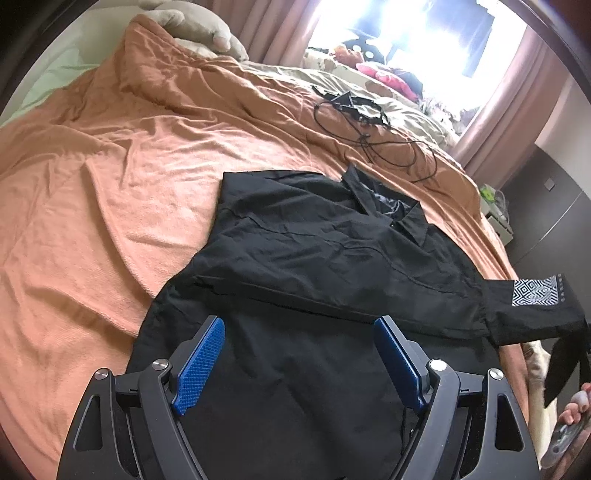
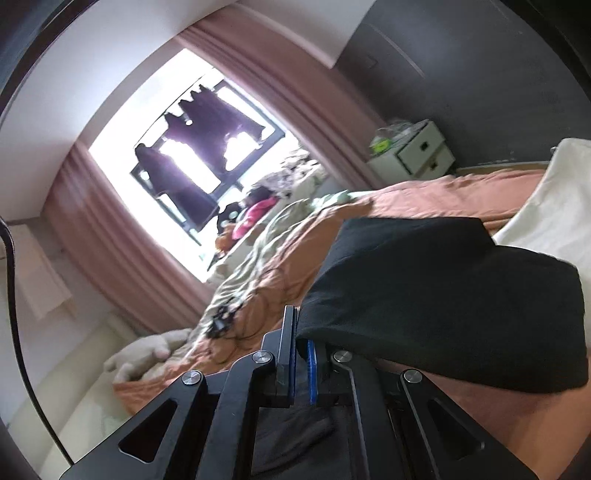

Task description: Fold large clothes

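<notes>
Shirt point(image 1: 314, 266) lies on the blanket point(image 1: 110, 177), cables point(image 1: 369, 125) behind.

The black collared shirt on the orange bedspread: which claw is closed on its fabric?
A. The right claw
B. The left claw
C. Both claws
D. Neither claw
A: the right claw pinches the black collared shirt, while the left claw stands open above the shirt on the orange bedspread.

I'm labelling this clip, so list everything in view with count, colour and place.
shirt: one, black, spread on the blanket, one sleeve lifted
blanket: one, orange, covering the bed
cables: a tangle, black, on the far blanket
plush toy: one, beige, at the bed's far end
curtains: pink, framing the window
drawer unit: one, white, beside the bed
left claw: open above the shirt
right claw: shut on the sleeve
</notes>
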